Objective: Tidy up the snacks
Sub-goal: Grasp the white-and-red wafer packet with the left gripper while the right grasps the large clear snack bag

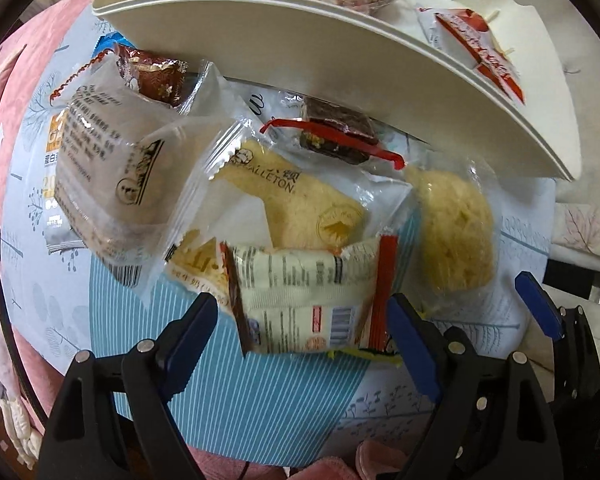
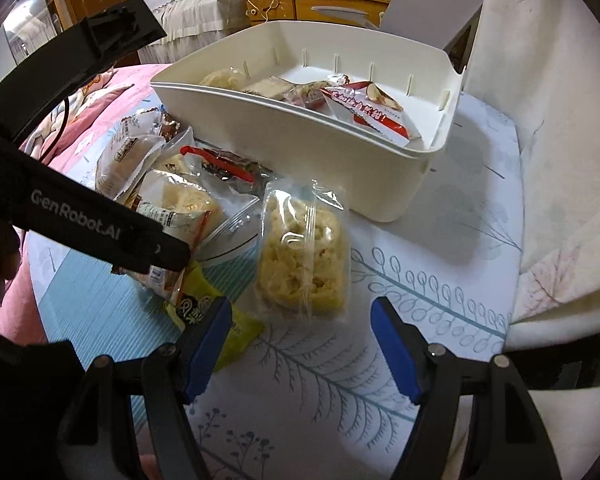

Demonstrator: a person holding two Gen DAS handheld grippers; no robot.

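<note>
The cream bin (image 2: 300, 148) stands well ahead of both tools on the leaf-printed tabletop (image 2: 440, 280), and a few snacks already lie inside it. The rest sit in a loose heap on the cloth in front of its wall.

The step in hand looks like two pickups at once. The left hand-held gripper (image 1: 302, 328) points down with its fingers spread on either side of the white packet with the red edge (image 1: 308, 300), pads not yet pressing. The right hand-held gripper (image 2: 300, 344) is spread too, empty, with the clear bag of yellow crisps (image 2: 304, 256) just ahead of its tips.

Next, each needs to settle lower, close on its packet, and lift clear toward the bin.

The bin's far end is cut off in the left view. A green-yellow wrapper (image 2: 228, 328) lies partly under the heap; its print is unreadable.
</note>
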